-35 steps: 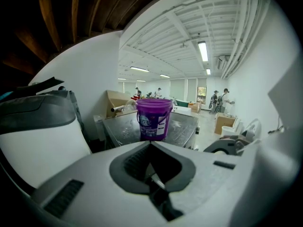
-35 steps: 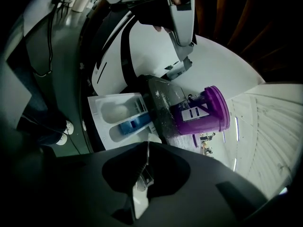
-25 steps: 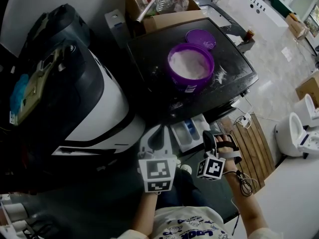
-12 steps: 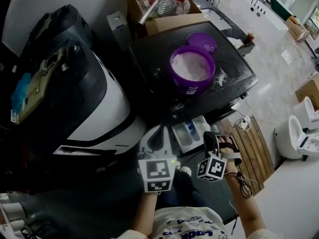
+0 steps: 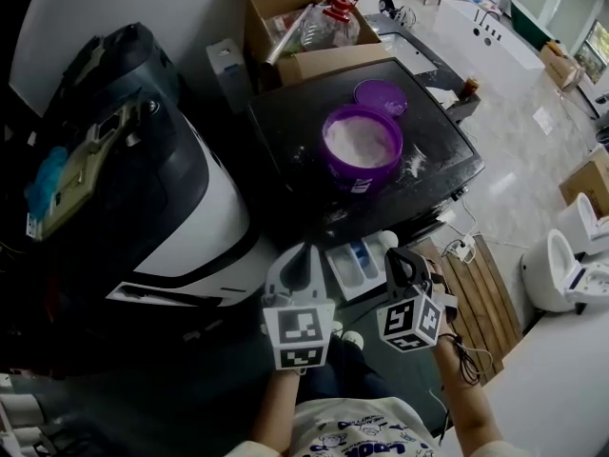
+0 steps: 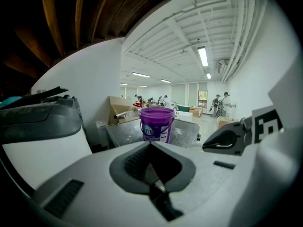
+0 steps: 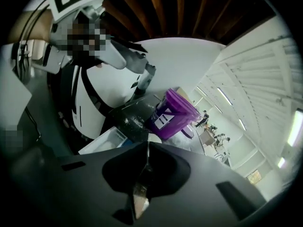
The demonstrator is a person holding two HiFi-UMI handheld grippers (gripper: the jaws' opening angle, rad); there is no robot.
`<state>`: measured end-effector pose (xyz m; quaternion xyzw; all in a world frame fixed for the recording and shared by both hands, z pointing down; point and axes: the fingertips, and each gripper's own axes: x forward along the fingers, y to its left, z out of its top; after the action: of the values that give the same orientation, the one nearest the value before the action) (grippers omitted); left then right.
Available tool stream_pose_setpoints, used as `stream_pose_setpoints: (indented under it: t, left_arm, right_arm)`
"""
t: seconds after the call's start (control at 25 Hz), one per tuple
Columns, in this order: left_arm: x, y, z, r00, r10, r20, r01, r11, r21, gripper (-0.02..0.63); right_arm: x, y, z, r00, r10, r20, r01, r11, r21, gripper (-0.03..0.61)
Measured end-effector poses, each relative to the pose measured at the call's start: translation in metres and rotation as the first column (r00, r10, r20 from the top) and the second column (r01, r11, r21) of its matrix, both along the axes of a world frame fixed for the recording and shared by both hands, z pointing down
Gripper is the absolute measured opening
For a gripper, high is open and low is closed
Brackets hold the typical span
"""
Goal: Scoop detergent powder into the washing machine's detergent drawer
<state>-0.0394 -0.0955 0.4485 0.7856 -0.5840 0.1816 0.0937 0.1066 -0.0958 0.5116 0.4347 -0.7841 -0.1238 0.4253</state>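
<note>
Left hand-held gripper (image 6: 150,144): I see its jaws pressed together with nothing between them. It hangs low in front of the washing machine, left of the drawer.
Right hand-held gripper (image 7: 147,144): its jaws are clamped on a spoon (image 7: 144,169). The thin handle runs straight up the seam between them.
Spoon bowl: it pokes out past the jaw tips and looks white from the head view. I can't say whether that is powder. It sits just beside the far right corner of the drawer.
Detergent drawer (image 5: 354,263): it's pulled out from the front of the machine, white with a blue insert, and lies between my two grippers.
Powder bucket (image 5: 362,147): it's purple, open and full of white powder. It stands upright in the middle of the machine's black top (image 5: 285,131), well behind the drawer.
Lid (image 5: 382,96): purple, lying flat just behind the bucket.
Spill: I see white powder (image 5: 417,166) dusted on the black top to the right of the bucket.
Cardboard box (image 5: 285,12): it's behind the black top, open, with a clear bottle inside.
</note>
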Motion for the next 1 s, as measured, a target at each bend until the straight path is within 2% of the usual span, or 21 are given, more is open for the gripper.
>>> stream_pose_setpoints:
  t: [0.2,0.48,0.72,1.0]
  left_arm:
    - [0.0,-0.002,-0.017,1.0,-0.006,-0.006,0.006,0.999,0.036,0.002]
    - [-0.002,-0.004,-0.041,1.0,-0.021,-0.009,0.022,0.996,0.087,0.002]
    - [-0.004,-0.006,-0.061,1.0,-0.029,-0.011,0.031,0.991,0.132,0.002]
    - [-0.007,-0.006,-0.078,0.999,-0.044,-0.013,0.045,0.984,0.17,0.002]
  right_arm:
    - [0.0,-0.006,-0.036,0.988,0.063,0.138,-0.068,0.997,0.035,0.021]
    - [0.001,-0.015,-0.085,0.945,0.122,0.303,-0.153,0.985,0.082,0.021]
    - [0.002,-0.022,-0.121,0.876,0.167,0.453,-0.231,0.969,0.09,0.021]
    - [0.011,-0.023,-0.146,0.808,0.2,0.554,-0.297,0.951,0.089,0.021]
